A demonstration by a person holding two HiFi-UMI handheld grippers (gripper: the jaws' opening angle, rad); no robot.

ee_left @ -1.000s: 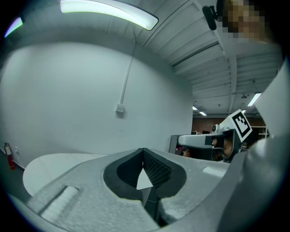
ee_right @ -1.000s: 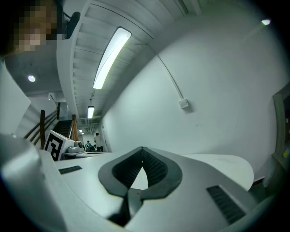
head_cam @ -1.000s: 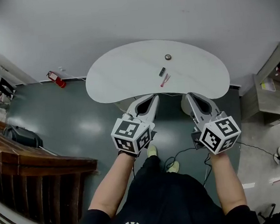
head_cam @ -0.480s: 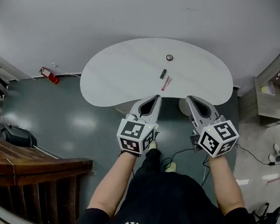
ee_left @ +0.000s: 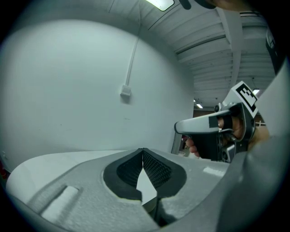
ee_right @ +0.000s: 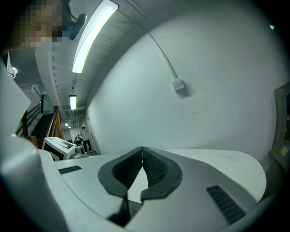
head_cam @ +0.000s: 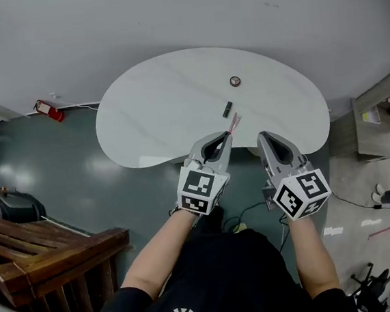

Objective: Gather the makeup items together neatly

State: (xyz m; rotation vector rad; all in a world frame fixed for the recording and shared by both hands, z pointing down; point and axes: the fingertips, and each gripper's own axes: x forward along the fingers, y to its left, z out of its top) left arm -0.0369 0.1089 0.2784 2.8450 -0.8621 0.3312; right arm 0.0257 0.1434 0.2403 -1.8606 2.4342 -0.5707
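Fingers pressed together and holding nothing, the left gripper (head_cam: 227,136) and right gripper (head_cam: 261,136) are hovering side by side at the surface's (head_cam: 156,107) near edge, while a pink pencil (head_cam: 233,122), dark tube (head_cam: 227,107) and round compact (head_cam: 235,81) are lying apart, strung toward the far edge.

Round compact (head_cam: 235,81); dark tube (head_cam: 227,107); pink pencil (head_cam: 233,121)

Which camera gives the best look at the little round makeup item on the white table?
Head view: the round item lies unobstructed on the table, small but clear. Neither gripper view shows it, mainly closed jaws and the wall.
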